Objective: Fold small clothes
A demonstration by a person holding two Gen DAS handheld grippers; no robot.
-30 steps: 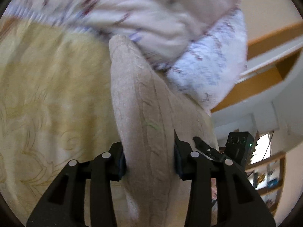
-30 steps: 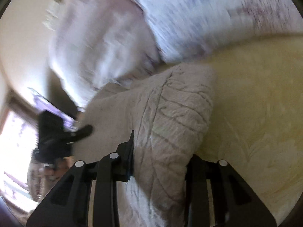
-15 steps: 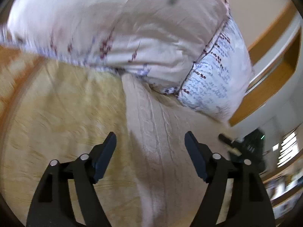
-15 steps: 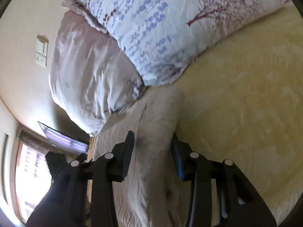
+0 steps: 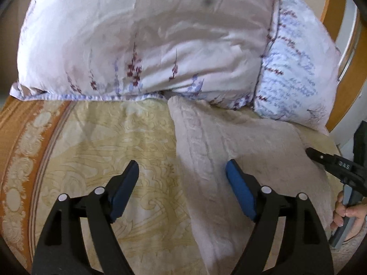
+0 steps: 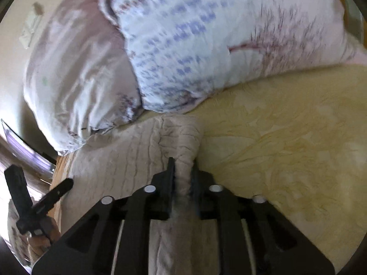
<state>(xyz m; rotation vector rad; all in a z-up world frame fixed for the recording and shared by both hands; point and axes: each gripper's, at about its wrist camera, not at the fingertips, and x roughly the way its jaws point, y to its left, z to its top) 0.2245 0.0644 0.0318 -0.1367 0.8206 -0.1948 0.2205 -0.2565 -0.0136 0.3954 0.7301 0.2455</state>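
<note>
A beige cable-knit garment point(image 5: 240, 151) lies flat on the yellow patterned bedspread point(image 5: 103, 142), its far edge against the pillows. My left gripper point(image 5: 183, 171) is open over the garment's left edge, holding nothing. My right gripper point(image 6: 182, 167) is shut on the garment's right edge point(image 6: 185, 146), with a fold of knit between its jaws. The right gripper also shows at the right edge of the left wrist view point(image 5: 330, 162), and the left gripper at the left of the right wrist view point(image 6: 45, 197).
Two pillows lie along the head of the bed: a pink floral one point(image 5: 149, 41) and a white one with blue print point(image 5: 296, 80). A wooden headboard point(image 5: 332, 6) stands behind them. The bedspread's orange border point(image 5: 20, 142) marks the left side.
My left gripper let go of the garment and opened wide. The garment went from hanging bunched to lying flat on the bed. My right gripper closed tighter on its edge.
</note>
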